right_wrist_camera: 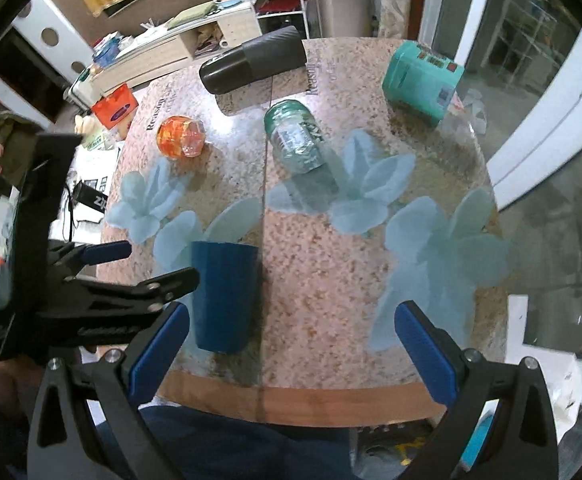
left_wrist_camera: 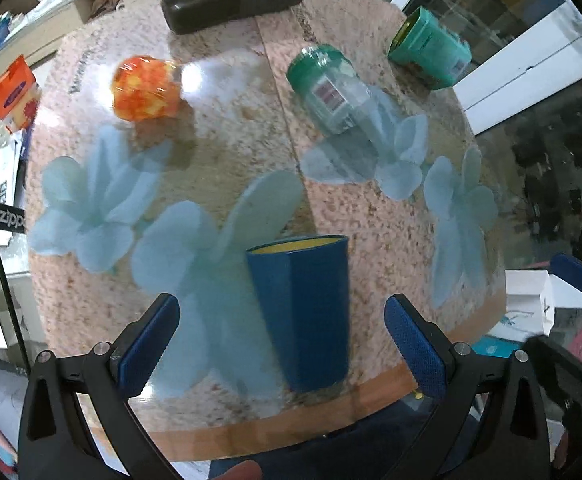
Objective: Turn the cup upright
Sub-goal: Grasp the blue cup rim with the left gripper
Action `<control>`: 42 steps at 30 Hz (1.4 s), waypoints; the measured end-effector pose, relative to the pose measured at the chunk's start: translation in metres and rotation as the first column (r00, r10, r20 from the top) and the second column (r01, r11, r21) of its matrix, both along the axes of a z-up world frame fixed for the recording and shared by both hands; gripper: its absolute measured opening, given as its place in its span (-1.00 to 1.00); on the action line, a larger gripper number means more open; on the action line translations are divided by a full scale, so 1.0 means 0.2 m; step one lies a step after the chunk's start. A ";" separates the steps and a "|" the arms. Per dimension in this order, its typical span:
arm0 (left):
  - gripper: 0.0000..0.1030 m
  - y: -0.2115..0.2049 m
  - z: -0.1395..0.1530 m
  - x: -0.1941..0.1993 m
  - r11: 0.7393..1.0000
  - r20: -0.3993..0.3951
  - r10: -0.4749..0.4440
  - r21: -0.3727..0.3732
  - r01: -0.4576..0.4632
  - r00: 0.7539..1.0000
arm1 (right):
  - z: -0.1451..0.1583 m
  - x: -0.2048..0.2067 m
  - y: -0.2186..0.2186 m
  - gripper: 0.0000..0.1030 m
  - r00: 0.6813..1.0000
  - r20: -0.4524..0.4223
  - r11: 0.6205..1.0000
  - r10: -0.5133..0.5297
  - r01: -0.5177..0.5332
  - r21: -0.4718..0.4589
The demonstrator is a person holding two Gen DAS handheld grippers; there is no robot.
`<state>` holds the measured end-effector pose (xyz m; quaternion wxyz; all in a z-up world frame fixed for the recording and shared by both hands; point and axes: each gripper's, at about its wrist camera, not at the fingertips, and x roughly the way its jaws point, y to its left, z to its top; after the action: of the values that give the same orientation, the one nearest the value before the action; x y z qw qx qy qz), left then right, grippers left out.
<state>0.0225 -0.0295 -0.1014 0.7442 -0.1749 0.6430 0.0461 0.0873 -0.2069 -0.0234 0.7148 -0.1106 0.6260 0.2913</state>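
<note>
well, the blue cup (left_wrist_camera: 303,312) stands mouth-up at six o'clock on the table (left_wrist_camera: 371,248); looks flipped already. left tongs (left_wrist_camera: 283,344) gape around it, gripping nothing; right tongs (right_wrist_camera: 291,344) wide, empty.

Left claw (left_wrist_camera: 283,344), black frame, blue textured pads, silver screws

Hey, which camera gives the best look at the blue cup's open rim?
The left wrist view: the blue cup stands centred between the open left gripper, its yellow inside visible at the rim. The right wrist view shows it off to the left, partly behind the left gripper's finger, rim edge-on.
</note>
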 end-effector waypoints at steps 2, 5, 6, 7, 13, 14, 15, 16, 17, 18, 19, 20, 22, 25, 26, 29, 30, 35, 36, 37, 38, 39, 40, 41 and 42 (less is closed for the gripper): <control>1.00 -0.03 -0.05 0.05 1.000 -0.028 0.017 0.027 -0.016 0.999 | -0.02 0.03 -0.03 1.00 1.000 -0.011 1.000 0.012 -0.012 0.008; 1.00 -0.05 -0.13 0.10 0.998 -0.061 0.045 0.050 -0.043 0.997 | -0.06 0.06 -0.06 1.00 0.999 -0.021 0.999 0.039 -0.039 0.014; 1.00 -0.05 -0.15 0.11 0.998 -0.071 0.054 0.047 -0.051 0.996 | -0.08 0.07 -0.06 1.00 0.998 -0.026 0.999 0.049 -0.049 0.015; 1.00 -0.06 -0.18 0.12 0.997 -0.081 0.062 0.044 -0.059 0.995 | -0.10 0.08 -0.07 1.00 0.998 -0.033 0.998 0.057 -0.056 0.015; 1.00 -0.06 -0.32 0.17 0.996 -0.142 0.089 0.039 -0.084 0.986 | -0.19 0.13 -0.07 1.00 0.993 -0.063 0.995 0.099 -0.098 0.015; 1.00 -0.06 -0.34 0.18 0.995 -0.150 0.093 0.040 -0.088 0.984 | -0.20 0.14 -0.06 1.00 0.992 -0.065 0.994 0.105 -0.104 0.013; 1.00 -0.07 -0.35 0.19 0.995 -0.158 0.096 0.044 -0.091 0.983 | -0.21 0.15 -0.06 1.00 0.992 -0.071 0.994 0.109 -0.108 0.012; 1.00 -0.07 -0.36 0.20 0.995 -0.162 0.098 0.046 -0.092 0.982 | -0.22 0.15 -0.06 1.00 0.991 -0.077 0.994 0.111 -0.110 0.015; 1.00 -0.07 -0.37 0.21 0.995 -0.164 0.100 0.041 -0.094 0.981 | -0.23 0.16 -0.06 1.00 0.990 -0.082 0.993 0.114 -0.113 0.017; 1.00 -0.08 -0.38 0.21 0.995 -0.163 0.100 0.025 -0.097 0.982 | -0.23 0.17 -0.06 1.00 0.990 -0.083 0.993 0.118 -0.117 0.017; 1.00 -0.09 -0.40 0.23 0.995 -0.157 0.099 0.009 -0.099 0.983 | -0.24 0.17 -0.05 1.00 0.989 -0.084 0.993 0.121 -0.119 0.019; 1.00 -0.09 -0.41 0.23 0.994 -0.148 0.104 -0.001 -0.106 0.983 | -0.24 0.17 -0.05 1.00 0.989 -0.083 0.992 0.124 -0.123 0.022; 0.94 -0.09 -0.43 0.24 0.993 -0.159 0.118 0.009 -0.118 0.980 | -0.25 0.19 -0.05 1.00 0.989 -0.082 0.992 0.122 -0.121 0.026; 0.77 -0.07 -0.47 0.24 0.991 -0.182 0.134 0.019 -0.133 0.974 | -0.27 0.22 -0.06 1.00 0.993 -0.056 0.995 0.100 -0.098 0.035; 0.76 -0.06 -0.48 0.23 0.991 -0.184 0.135 0.011 -0.135 0.974 | -0.27 0.22 -0.06 1.00 0.994 -0.056 0.995 0.096 -0.095 0.028; 0.65 -0.07 -0.48 0.23 0.992 -0.187 0.124 0.003 -0.126 0.975 | -0.30 0.25 -0.07 1.00 0.995 -0.058 0.997 0.082 -0.081 0.018; 0.55 -0.08 -0.48 0.22 0.992 -0.186 0.121 0.000 -0.123 0.975 | -0.31 0.25 -0.07 1.00 0.995 -0.059 0.997 0.077 -0.076 0.011; 0.51 -0.11 -0.49 0.22 0.993 -0.186 0.113 0.002 -0.114 0.976 | -0.33 0.26 -0.07 1.00 0.995 -0.068 0.998 0.067 -0.067 0.001; 0.51 -0.11 -0.50 0.22 0.993 -0.184 0.113 -0.002 -0.116 0.976 | -0.34 0.26 -0.07 1.00 0.996 -0.063 0.998 0.068 -0.068 0.000; 0.50 -0.11 -0.50 0.22 0.993 -0.184 0.116 -0.007 -0.119 0.976 | -0.34 0.27 -0.07 1.00 0.996 -0.063 0.998 0.066 -0.067 -0.002; 0.50 -0.11 -0.50 0.21 0.992 -0.184 0.118 -0.009 -0.122 0.976 | -0.35 0.27 -0.07 1.00 0.996 -0.062 0.998 0.063 -0.064 -0.005; 0.50 -0.11 -0.50 0.21 0.992 -0.181 0.121 -0.012 -0.125 0.976 | -0.36 0.28 -0.07 1.00 0.996 -0.062 0.998 0.058 -0.058 -0.007; 0.50 -0.09 -0.48 0.19 0.992 -0.188 0.125 -0.002 -0.128 0.974 | -0.37 0.29 -0.08 1.00 0.997 -0.058 0.999 0.052 -0.053 -0.011; 0.50 -0.08 -0.47 0.19 0.992 -0.183 0.126 -0.003 -0.129 0.975 | -0.38 0.29 -0.08 1.00 0.997 -0.061 0.999 0.045 -0.046 -0.014; 0.50 -0.08 -0.47 0.19 0.992 -0.175 0.128 -0.002 -0.130 0.976 | -0.39 0.30 -0.09 1.00 0.997 -0.064 0.999 0.037 -0.038 -0.015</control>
<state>0.0596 -0.0446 -0.1949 0.6792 -0.2166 0.6934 0.1049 0.1473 -0.2250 -0.1018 0.6879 -0.1185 0.6487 0.3030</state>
